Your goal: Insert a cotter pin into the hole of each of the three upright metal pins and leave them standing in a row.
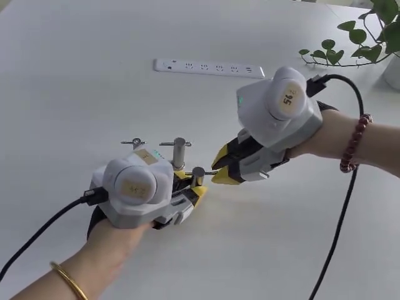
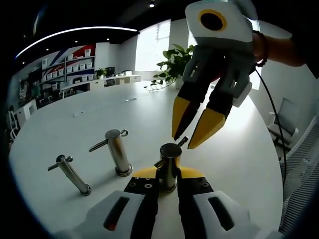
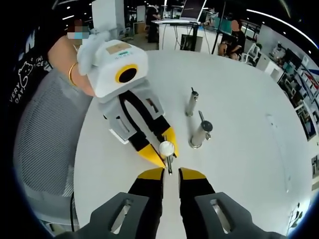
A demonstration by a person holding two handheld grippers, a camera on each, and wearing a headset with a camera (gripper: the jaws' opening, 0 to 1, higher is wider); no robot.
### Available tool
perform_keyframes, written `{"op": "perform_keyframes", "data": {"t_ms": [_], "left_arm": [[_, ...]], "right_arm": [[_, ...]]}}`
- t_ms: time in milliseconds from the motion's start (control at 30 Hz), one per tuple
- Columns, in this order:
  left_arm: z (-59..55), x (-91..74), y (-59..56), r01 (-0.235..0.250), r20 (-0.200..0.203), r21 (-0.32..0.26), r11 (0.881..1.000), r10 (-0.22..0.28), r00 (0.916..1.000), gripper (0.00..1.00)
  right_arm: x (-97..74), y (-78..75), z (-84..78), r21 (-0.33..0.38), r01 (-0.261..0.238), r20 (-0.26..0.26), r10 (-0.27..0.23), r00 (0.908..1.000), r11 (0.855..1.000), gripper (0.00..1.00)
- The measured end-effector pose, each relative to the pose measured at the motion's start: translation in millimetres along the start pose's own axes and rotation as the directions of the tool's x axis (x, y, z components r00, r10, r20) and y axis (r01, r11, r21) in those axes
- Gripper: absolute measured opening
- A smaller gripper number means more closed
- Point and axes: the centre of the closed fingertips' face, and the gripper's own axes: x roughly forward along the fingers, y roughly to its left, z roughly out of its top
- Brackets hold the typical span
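I hold the near metal pin [image 2: 169,167] in my left gripper [image 2: 167,175]. Its jaws are closed tight on the pin, low down. That way the pin stands straight on the bench [image 1: 94,75] and cannot tip when something pushes it.

My right gripper [image 3: 171,174] comes in from the side. Its jaws are almost closed around the back end of the cotter pin [image 3: 169,163], but I cannot tell if they really pinch it. The cotter pin's tip is at the hole near the top of the near metal pin.

The middle pin [image 2: 118,152] and the far pin [image 2: 72,173] stand close by, each with a cotter pin through it. I think this one is the last.
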Motion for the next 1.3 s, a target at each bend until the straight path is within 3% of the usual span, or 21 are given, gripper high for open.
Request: {"op": "perform_keyframes", "data": {"t_ms": [167, 1300], "left_arm": [[-0.2, 0.2, 0.1, 0.001, 0.001, -0.002, 1.0, 0.0, 1.0, 0.12], [-1.9, 2.5, 1.0, -0.005, -0.002, -0.036, 0.999, 0.004, 1.0, 0.12]], "right_arm": [[-4.5, 1.9, 2.3, -0.001, 0.005, 0.013, -0.005, 0.9999, 1.0, 0.0], [-0.6, 1.1, 14.1, 0.029, 0.018, 0.035, -0.019, 0.9992, 0.999, 0.0]]}}
